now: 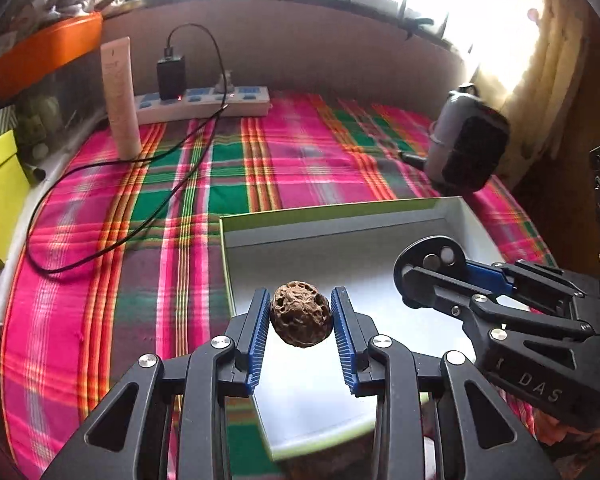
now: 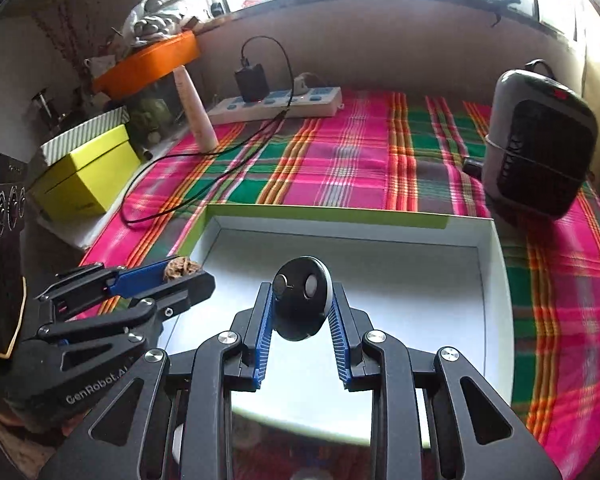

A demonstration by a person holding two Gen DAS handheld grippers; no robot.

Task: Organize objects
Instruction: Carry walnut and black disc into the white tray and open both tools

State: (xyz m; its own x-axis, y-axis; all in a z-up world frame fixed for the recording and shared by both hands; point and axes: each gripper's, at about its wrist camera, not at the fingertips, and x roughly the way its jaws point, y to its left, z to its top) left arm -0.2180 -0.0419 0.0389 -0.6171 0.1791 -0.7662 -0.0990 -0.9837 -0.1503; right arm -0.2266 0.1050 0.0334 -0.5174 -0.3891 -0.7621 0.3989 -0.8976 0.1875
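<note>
1. Left gripper (image 1: pixel 300 322): blue ribbed fingers (image 1: pixel 258 336) closed on a wrinkled brown walnut (image 1: pixel 301 320), held clear above the near left part of the box.
2. Right gripper (image 2: pixel 302 306): fingers (image 2: pixel 265 320) clamped on a round black key fob (image 2: pixel 300 304) with two small buttons, held over the middle of the box.
3. Box (image 2: pixel 340 216): shallow, white inside with a green rim, lying open on the plaid cloth (image 2: pixel 340 160). The floor that shows is bare; the near part is hidden behind the grippers.
4. Surroundings: power strip (image 1: pixel 204 102) with charger and black cable, cream tube (image 1: pixel 120 96) upright, small heater (image 2: pixel 540 140) at the right, yellow box (image 2: pixel 84 172) at the left edge.
5. Step in hand, as judged: both items are carried over the box for placing.
6. Next move calls for: lowering each item near the box floor and opening the fingers. The walnut may roll, so release it low and well apart from the fob.
</note>
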